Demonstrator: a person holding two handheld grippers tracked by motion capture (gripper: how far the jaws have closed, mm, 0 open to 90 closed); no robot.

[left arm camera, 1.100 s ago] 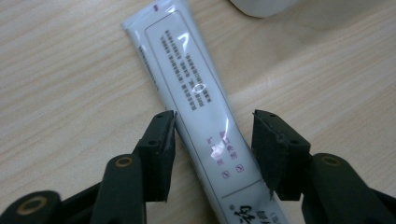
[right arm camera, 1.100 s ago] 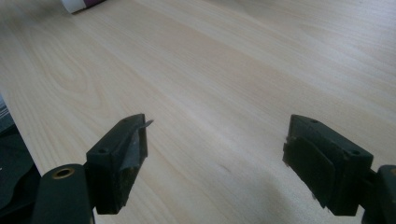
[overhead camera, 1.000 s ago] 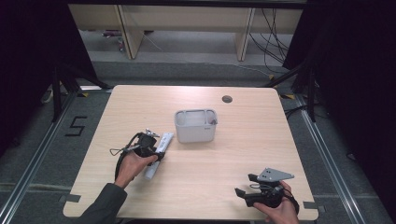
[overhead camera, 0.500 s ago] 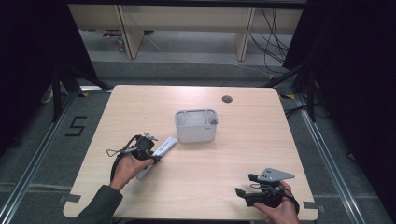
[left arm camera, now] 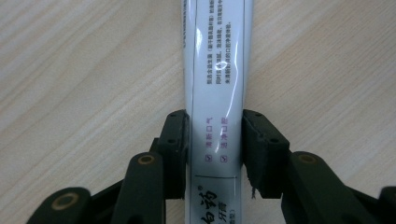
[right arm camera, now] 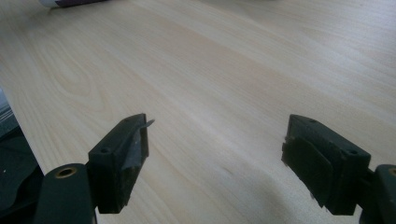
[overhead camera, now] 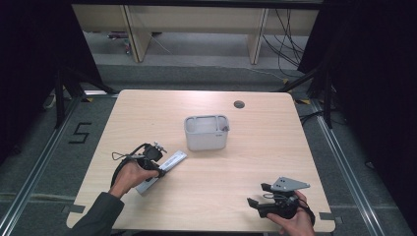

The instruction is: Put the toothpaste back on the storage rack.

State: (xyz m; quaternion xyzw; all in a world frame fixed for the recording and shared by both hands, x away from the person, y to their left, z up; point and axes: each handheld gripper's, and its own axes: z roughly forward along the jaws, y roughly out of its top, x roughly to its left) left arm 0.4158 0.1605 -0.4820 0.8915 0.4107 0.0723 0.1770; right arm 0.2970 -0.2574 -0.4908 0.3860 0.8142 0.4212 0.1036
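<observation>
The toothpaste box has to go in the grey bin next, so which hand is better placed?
Left. Its claw is already shut on the toothpaste box, near the grey bin. The right claw is open, far off at the table's near edge.

The person's left forearm, in a dark sleeve, comes in from about 7 o'clock and angles toward 1 o'clock, the left hand [overhead camera: 129, 176] wrapped over the left gripper [left arm camera: 215, 144], which points down at the table with its cable looping off toward 9 o'clock. Its jaws have just been closing, and both pads [left arm camera: 176, 140] now press the flanks of the white tube [left arm camera: 217, 88] lying between them. At about 5 o'clock the right hand [overhead camera: 290, 222] holds the right gripper [overhead camera: 255, 196] low and nearly level, aimed toward 9 o'clock, its jaws spread wide with nothing between them.
</observation>
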